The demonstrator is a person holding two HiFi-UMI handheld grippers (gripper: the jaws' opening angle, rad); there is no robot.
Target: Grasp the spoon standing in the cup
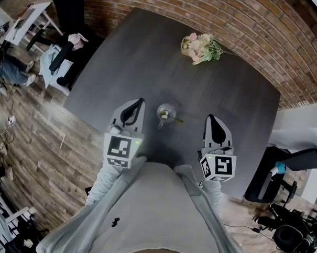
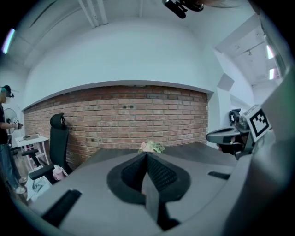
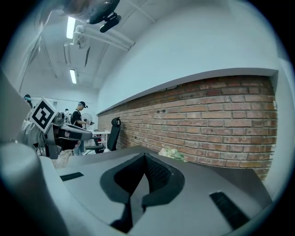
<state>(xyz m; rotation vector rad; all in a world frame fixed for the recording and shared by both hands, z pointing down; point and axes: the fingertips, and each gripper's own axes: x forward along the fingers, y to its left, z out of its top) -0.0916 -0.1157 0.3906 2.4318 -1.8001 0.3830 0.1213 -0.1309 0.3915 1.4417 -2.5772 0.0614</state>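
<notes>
A clear glass cup (image 1: pixel 166 112) stands on the dark table (image 1: pixel 151 60), between my two grippers, with a spoon (image 1: pixel 171 117) leaning in it. My left gripper (image 1: pixel 141 101) is just left of the cup, jaws together and empty. To the cup's right, my right gripper (image 1: pixel 209 118) is also shut with nothing in it. The cup does not show in either gripper view; each looks over its closed jaws toward the brick wall. The left gripper (image 2: pixel 146 155) and the right gripper (image 3: pixel 145 156) both show their tips meeting.
A bunch of pale flowers (image 1: pixel 200 48) lies at the table's far side, also seen as flowers (image 2: pixel 150 147) and flowers (image 3: pixel 172 153). An office chair (image 1: pixel 64 56) stands off the table's left corner, another chair (image 1: pixel 283 160) at the right. A brick wall (image 1: pixel 241 32) runs behind the table.
</notes>
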